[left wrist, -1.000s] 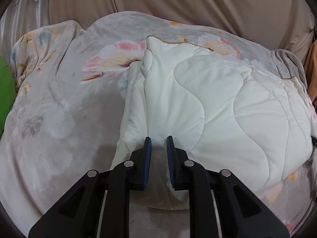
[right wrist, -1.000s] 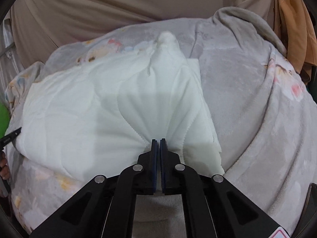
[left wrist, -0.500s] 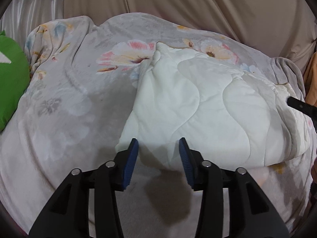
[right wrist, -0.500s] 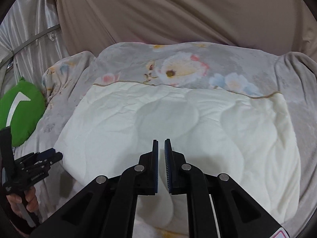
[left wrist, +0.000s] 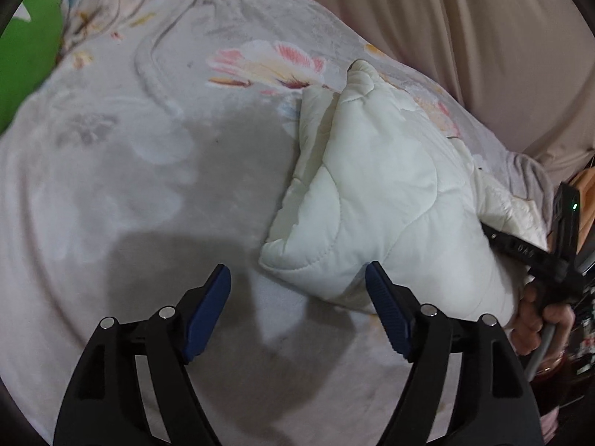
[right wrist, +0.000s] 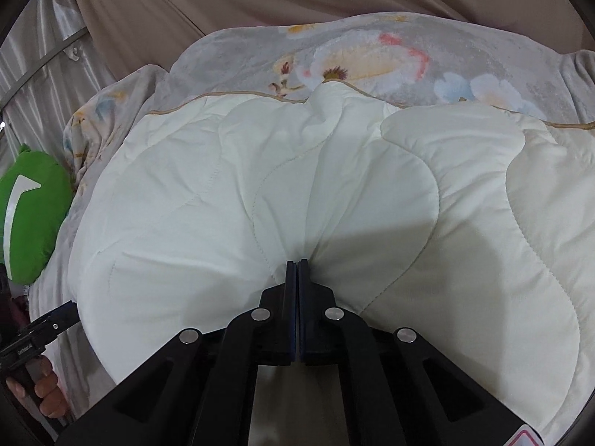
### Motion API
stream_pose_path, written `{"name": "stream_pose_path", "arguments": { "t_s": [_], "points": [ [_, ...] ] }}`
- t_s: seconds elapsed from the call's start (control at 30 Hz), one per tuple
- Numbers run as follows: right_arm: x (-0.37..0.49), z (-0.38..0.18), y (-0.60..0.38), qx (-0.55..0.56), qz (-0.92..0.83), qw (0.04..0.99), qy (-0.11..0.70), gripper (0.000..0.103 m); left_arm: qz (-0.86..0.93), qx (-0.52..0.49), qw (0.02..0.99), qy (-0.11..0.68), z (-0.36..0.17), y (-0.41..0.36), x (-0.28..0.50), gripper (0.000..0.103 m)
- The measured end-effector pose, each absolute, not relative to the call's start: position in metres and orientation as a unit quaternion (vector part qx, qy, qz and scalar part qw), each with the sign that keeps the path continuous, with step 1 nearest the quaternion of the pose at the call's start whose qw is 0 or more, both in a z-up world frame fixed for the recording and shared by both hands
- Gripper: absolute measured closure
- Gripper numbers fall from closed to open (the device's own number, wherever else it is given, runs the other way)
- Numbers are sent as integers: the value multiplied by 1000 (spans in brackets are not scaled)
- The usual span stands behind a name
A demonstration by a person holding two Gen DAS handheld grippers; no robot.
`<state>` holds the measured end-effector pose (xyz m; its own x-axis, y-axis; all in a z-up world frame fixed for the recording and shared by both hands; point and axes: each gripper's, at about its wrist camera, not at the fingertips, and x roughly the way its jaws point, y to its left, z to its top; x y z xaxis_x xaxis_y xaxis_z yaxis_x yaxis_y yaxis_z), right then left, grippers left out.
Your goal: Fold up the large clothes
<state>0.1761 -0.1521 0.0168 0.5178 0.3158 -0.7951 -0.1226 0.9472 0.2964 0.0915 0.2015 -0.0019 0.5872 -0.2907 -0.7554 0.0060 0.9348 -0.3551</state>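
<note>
Right wrist view: right claw [right wrist: 297, 265] pinching white quilt [right wrist: 208, 200].

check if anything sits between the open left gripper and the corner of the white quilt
Nothing visible does. The left gripper, jaws opening, faces the white quilt corner with only bare floral blanket between them.

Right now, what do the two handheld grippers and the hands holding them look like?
Both grippers are matte black plastic linkages with round silver pivot pins. The left gripper has ribbed blue pads on its fingers; the right gripper shows a red-edged sticker on one arm. From the left wrist view, the right gripper's body has white lettering, a small green light and a grey cable. Each handle sits in a bare hand; no sleeve shows.
</note>
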Motion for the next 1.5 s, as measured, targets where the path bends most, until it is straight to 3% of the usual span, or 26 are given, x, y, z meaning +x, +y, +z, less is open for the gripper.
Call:
{"name": "stream_pose_path", "arguments": {
  "t_s": [0.17,0.33,0.5,0.6,0.67,0.77,0.9,0.93,0.97,1.03,1.17,1.37,1.5],
  "points": [
    [173,33,-158,118,130,864,472,103,-85,-161,874,451,-3,192,104,29],
    [174,84,-214,124,80,896,419,103,-77,-136,910,385,53,191,111,29],
    [203,78,-297,167,-19,889,425,96,-129,-98,912,376,86,146,172,29],
    [213,57,-333,171,-76,876,444,95,-136,-72,902,403,70,119,217,29],
    [218,33,-354,186,-92,861,465,103,-109,-48,898,424,46,107,241,29],
    [220,9,-369,226,-67,851,470,103,-84,-38,888,451,11,106,262,26],
    [225,17,-353,177,-90,855,480,103,-78,-82,879,463,6,123,264,26],
    [223,26,-344,161,-104,860,473,100,-69,-82,881,460,11,126,258,28],
    [219,36,-335,157,-93,867,464,90,-65,-82,884,455,18,131,248,30],
    [207,61,-302,153,-24,885,440,90,-67,-89,892,438,35,142,227,29],
    [183,85,-222,90,88,886,446,90,-74,-110,895,427,51,174,174,21],
    [182,43,-151,48,149,841,517,91,-71,-176,857,480,2,221,127,20],
    [186,22,-148,52,147,843,515,94,-85,-211,850,475,-16,222,122,12]
  ]
}}
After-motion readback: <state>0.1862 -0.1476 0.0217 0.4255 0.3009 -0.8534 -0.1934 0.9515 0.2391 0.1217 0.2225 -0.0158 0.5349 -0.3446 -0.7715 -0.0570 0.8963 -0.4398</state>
